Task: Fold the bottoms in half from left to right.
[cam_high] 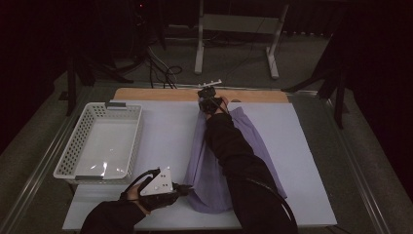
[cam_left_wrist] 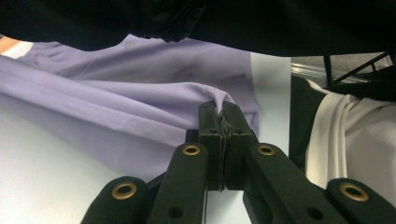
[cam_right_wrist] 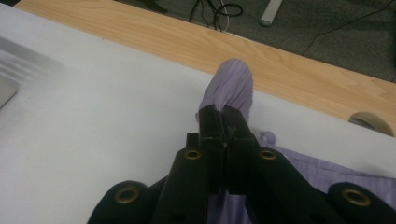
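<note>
A lilac cloth [cam_high: 214, 170] lies lengthwise down the middle of the white mat [cam_high: 165, 131]. My left gripper [cam_high: 186, 187] at the near left is shut on the cloth's near corner [cam_left_wrist: 218, 95], which bunches up between the jaws [cam_left_wrist: 219, 109]. My right gripper [cam_high: 210, 105] reaches to the far end, by the wooden strip, and is shut on the cloth's far end [cam_right_wrist: 229, 86], which rises above the jaw tips [cam_right_wrist: 219, 112] in a pleated tuft. A black sleeve [cam_high: 234, 156] covers the cloth's middle.
A white perforated basket [cam_high: 100, 141] stands on the mat's left, with nothing in it. The wooden table edge [cam_high: 156, 94] runs along the far side. Beyond it are cables and white stand legs on the floor. The mat's right part [cam_high: 302, 146] is bare.
</note>
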The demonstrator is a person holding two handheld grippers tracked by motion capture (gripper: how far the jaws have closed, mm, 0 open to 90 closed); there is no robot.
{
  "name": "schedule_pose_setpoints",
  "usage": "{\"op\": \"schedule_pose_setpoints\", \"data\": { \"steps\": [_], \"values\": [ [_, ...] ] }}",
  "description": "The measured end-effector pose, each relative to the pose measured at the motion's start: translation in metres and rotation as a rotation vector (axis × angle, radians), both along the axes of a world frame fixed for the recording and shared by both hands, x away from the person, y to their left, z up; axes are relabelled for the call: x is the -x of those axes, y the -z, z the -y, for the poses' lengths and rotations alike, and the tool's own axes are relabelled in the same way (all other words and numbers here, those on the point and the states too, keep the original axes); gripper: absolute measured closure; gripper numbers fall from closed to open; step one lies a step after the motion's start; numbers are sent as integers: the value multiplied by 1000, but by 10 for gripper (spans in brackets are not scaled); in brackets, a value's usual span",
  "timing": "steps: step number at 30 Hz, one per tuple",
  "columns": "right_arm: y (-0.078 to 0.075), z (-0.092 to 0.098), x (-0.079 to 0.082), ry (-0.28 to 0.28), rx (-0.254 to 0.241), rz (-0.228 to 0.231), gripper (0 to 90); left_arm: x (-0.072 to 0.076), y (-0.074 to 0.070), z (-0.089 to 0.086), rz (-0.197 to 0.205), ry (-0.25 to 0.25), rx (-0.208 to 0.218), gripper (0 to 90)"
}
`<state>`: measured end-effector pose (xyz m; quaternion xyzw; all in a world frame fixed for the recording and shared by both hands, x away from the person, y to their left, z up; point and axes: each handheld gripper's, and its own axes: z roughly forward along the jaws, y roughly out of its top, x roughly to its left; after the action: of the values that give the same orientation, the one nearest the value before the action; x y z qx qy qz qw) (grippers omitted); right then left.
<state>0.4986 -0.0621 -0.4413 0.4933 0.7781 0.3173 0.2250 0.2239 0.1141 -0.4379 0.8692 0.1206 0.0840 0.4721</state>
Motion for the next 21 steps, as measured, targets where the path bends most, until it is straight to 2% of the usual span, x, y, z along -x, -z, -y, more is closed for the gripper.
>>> {"op": "schedule_pose_setpoints", "data": {
  "steps": [8,14,21],
  "values": [
    [-15,33,-1,21,-20,24,888,-9,-11,19,16,35,-3,892],
    [-18,63,-3,48,-22,41,888,-19,-22,33,34,55,1,891],
    [-22,93,-6,77,-38,48,888,-28,-32,59,47,106,6,891]
  ]
}}
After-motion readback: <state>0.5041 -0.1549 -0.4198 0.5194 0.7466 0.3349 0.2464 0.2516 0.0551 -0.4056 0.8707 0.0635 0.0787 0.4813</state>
